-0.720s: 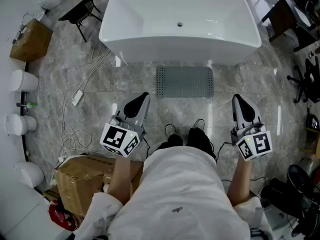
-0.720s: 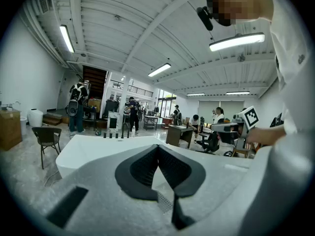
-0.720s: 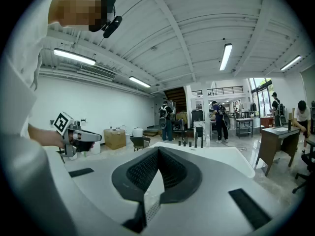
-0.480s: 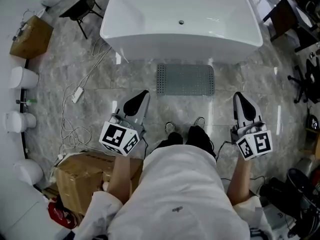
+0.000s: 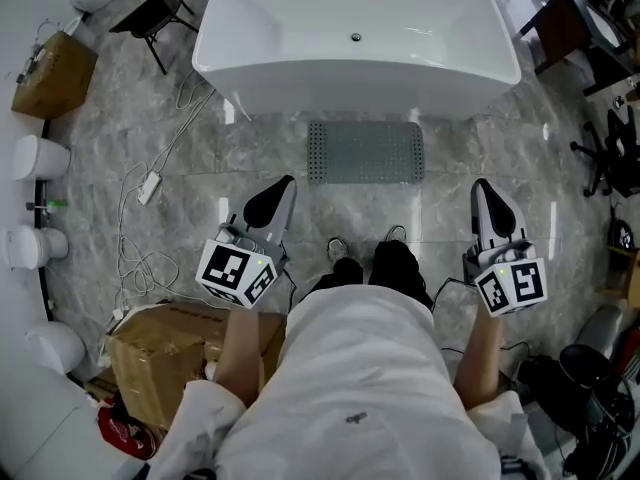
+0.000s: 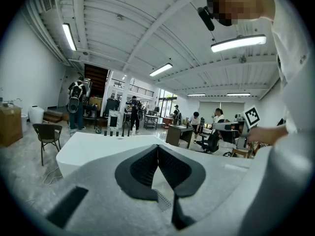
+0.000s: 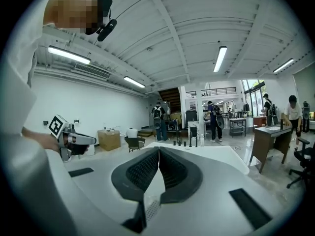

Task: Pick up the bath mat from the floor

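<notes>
A grey dotted bath mat point(image 5: 365, 152) lies flat on the marble floor, right in front of the white bathtub point(image 5: 355, 43). My left gripper point(image 5: 287, 182) is held in the air at the left, short of the mat's near left corner, jaws shut and empty. My right gripper point(image 5: 482, 184) hangs to the right of the mat, also shut with nothing in it. In the left gripper view the gripper point(image 6: 158, 147) points over the tub, a sliver of mat point(image 6: 162, 199) showing below the pads. The right gripper view has its gripper point(image 7: 158, 149) closed tip to tip.
The person's shoes point(image 5: 370, 263) stand just short of the mat. White cables point(image 5: 150, 183) trail over the floor at left, with a cardboard box point(image 5: 160, 353) near my left hand. Chairs and a desk point(image 5: 565, 28) crowd the right side. People stand far across the hall.
The view has shifted slightly; tub and mat sit a little lower left in the picture. Both grippers stay shut, at about the same places beside the mat.
</notes>
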Demonstrator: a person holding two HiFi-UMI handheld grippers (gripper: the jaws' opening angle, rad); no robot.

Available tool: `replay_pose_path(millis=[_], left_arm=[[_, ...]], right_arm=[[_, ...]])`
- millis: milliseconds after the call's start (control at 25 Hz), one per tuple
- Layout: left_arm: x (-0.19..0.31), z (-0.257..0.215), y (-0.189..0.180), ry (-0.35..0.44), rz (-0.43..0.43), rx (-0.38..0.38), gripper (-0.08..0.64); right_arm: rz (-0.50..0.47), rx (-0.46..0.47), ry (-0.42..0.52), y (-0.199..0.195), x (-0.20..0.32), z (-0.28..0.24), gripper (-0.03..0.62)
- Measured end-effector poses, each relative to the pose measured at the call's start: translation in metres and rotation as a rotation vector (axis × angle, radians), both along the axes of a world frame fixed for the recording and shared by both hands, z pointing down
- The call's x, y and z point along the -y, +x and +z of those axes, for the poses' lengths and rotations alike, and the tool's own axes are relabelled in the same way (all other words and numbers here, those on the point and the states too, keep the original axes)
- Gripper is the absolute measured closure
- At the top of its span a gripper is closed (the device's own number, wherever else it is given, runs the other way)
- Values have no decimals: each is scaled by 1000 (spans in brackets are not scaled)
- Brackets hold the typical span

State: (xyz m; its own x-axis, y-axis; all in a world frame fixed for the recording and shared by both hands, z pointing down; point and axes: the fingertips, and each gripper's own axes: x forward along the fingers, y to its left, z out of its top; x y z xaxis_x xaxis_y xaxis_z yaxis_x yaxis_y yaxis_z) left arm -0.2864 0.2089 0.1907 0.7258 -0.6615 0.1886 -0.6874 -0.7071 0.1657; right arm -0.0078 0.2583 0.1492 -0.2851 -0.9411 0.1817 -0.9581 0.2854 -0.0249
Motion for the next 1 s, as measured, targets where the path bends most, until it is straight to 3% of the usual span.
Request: replay_pose_path(millis=[400,1000], left_arm=[[21,11,29,-32,13,21,546],[87,4,117,-38,-64,63,546]], right_arm=[[62,15,-60,38,10,17,583],[5,71,-61,143,102,23,583]])
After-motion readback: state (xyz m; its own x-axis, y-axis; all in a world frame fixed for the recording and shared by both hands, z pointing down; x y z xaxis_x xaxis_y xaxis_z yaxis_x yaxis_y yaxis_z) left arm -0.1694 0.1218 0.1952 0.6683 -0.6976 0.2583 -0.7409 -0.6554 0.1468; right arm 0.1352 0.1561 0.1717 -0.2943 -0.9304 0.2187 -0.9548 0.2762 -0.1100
